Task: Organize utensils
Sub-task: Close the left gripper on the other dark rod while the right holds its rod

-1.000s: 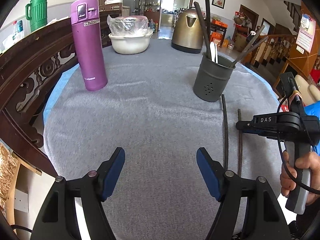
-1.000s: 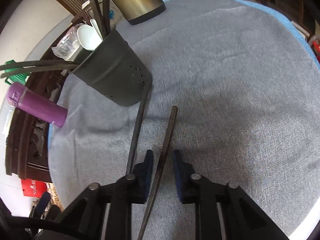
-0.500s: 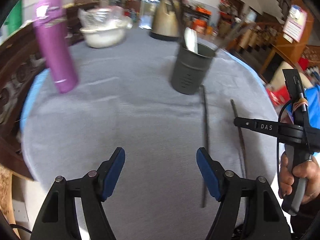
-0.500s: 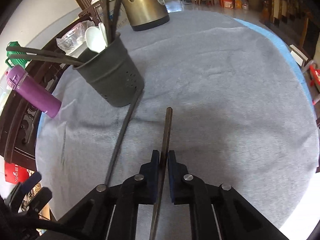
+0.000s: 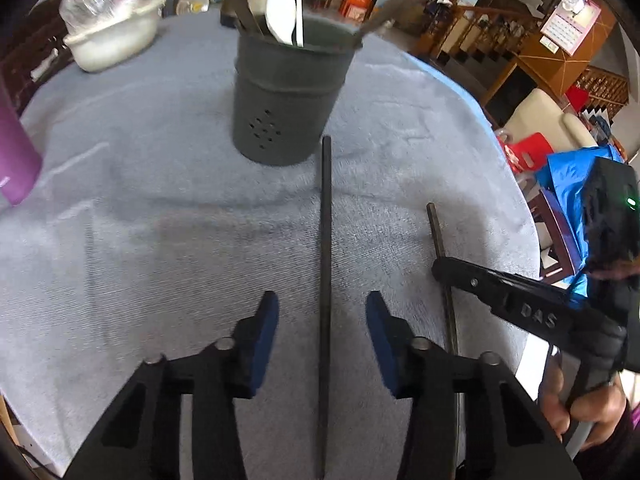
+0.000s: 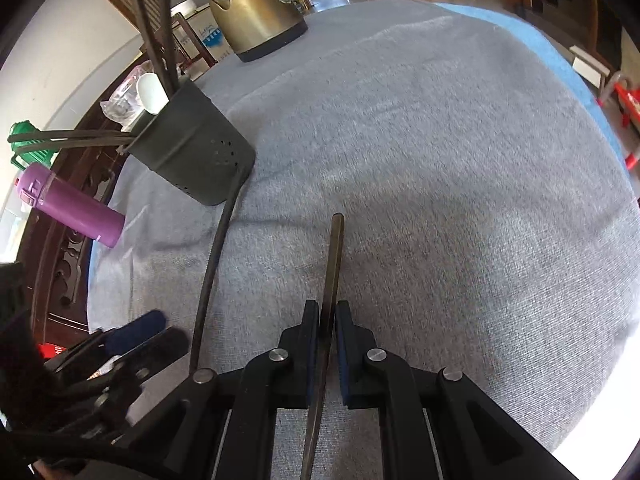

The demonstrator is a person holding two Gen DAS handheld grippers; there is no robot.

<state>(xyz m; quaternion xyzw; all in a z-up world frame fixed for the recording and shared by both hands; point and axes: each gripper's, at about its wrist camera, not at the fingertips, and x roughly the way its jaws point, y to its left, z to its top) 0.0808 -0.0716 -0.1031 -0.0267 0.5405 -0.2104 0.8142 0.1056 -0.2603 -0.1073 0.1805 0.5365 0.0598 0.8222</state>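
Grey cloth (image 5: 168, 248) covers the table, and the dark utensil cup (image 5: 286, 92) stands on it, full of sticks and a white spoon (image 5: 280, 10). Your left gripper (image 5: 322, 334) is closing around one black chopstick (image 5: 325, 240) lying by the cup; the pads do not touch it. Your right gripper (image 6: 328, 354) pinches the other chopstick (image 6: 334, 256) tight. Only the right view shows the gold kettle (image 6: 256, 10) whole and the purple bottle (image 6: 72, 210) lying-looking at the side; only the left shows the white bowl (image 5: 114, 34).
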